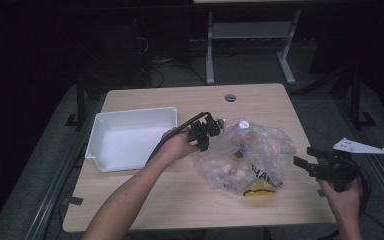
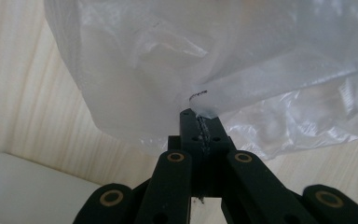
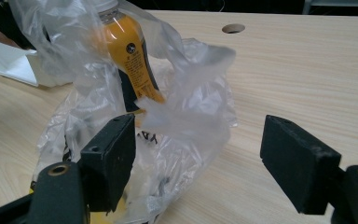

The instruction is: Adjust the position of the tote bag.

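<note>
My left gripper clenching edge of clear plastic bag, film pinched between jaws. Bag sitting mid-table, just right of white tray, orange bottle inside. My right gripper hovering beside bag, jaws spread, gripping nothing.

Bag blocks mid table; tray blocks left.
</note>
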`<state>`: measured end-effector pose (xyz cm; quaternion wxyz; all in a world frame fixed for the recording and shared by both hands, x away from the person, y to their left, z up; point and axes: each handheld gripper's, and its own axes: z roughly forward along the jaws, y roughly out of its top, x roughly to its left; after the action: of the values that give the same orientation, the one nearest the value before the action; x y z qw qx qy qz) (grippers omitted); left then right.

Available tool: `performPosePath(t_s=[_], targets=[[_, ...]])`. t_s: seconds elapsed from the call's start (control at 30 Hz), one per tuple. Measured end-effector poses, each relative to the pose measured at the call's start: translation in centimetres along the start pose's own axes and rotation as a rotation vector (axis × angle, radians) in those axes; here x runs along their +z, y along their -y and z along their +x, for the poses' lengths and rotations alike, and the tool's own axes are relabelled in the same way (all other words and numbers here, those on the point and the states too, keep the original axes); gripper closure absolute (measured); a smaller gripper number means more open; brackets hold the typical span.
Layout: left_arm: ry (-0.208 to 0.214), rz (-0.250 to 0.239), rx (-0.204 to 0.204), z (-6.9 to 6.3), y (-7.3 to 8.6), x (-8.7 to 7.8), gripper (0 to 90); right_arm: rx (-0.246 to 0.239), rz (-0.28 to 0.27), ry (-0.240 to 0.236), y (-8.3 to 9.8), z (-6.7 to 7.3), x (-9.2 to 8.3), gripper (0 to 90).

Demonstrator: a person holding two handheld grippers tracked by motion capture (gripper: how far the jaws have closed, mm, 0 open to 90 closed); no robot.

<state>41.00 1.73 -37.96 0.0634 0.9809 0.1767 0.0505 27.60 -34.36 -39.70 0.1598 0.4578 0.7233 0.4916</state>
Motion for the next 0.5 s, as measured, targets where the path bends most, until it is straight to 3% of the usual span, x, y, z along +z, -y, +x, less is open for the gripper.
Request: performPosePath(t_s=[0.23, 0.5], targets=[[-0.004, 0.057, 0.005, 0.0, 0.3, 1.1, 90.0, 0.000, 0.002, -0.001, 0.0, 0.0, 0.0, 26.1], [0.006, 0.071, 0.002, 0.0, 0.6, 1.8, 90.0, -0.002, 0.004, -0.002, 0.0, 0.1, 0.1, 26.1]])
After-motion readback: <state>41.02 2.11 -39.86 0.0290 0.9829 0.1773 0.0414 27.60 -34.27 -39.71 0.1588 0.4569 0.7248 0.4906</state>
